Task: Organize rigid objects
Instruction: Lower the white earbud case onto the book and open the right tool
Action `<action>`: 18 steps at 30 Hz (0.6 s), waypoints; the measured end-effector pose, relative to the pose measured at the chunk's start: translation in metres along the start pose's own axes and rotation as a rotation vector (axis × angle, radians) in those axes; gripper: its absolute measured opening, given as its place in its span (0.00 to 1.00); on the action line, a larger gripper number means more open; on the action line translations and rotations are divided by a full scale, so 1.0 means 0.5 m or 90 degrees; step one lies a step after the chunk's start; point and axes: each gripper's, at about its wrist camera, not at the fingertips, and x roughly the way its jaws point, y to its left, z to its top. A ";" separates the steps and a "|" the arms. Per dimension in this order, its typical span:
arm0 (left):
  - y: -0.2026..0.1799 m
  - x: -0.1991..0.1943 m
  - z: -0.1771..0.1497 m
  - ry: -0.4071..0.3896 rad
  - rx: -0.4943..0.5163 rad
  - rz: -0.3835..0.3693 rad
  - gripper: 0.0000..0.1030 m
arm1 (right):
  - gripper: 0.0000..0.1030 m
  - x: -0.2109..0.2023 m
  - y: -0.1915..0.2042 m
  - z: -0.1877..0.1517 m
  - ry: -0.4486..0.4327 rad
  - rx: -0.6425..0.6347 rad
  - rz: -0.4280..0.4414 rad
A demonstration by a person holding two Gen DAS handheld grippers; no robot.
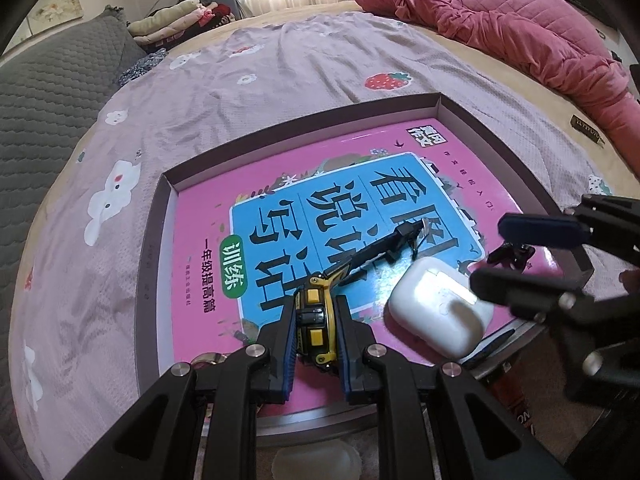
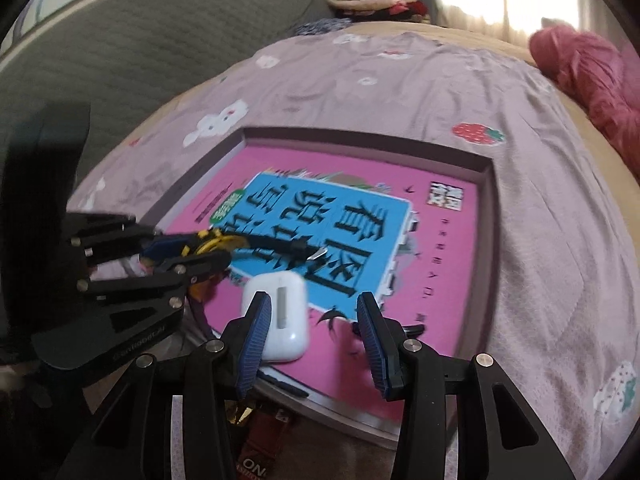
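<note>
A shallow box (image 1: pixel 154 240) lies on the bed with a pink and blue book (image 1: pixel 208 216) inside it. My left gripper (image 1: pixel 314 320) is shut on a yellow and black tape measure (image 1: pixel 314 312), held low over the book; its black strap (image 1: pixel 384 248) trails forward. A white earbud case (image 1: pixel 436 312) lies on the book to the right. My right gripper (image 2: pixel 316 332) is open just above the box's near edge (image 2: pixel 360 420); the earbud case (image 2: pixel 280 316) sits beside its left finger (image 2: pixel 256 336). The left gripper (image 2: pixel 188 256) and tape measure (image 2: pixel 212 242) show at left.
The purple printed bedsheet (image 1: pixel 280 72) surrounds the box. A pink quilt (image 1: pixel 500 20) lies at the far right, a grey cushion (image 1: pixel 52 92) at the left, folded clothes (image 1: pixel 180 16) at the back. A dark red item (image 2: pixel 260 432) lies below the box's near edge.
</note>
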 end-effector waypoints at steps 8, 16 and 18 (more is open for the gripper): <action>0.008 0.006 0.005 0.007 -0.036 -0.019 0.17 | 0.45 -0.014 -0.019 -0.001 -0.024 0.028 -0.023; 0.013 0.008 0.006 0.016 -0.051 -0.029 0.17 | 0.45 -0.029 -0.050 -0.012 -0.053 0.072 -0.033; 0.015 0.010 0.006 0.022 -0.059 -0.031 0.17 | 0.46 -0.030 -0.056 -0.015 -0.057 0.079 -0.031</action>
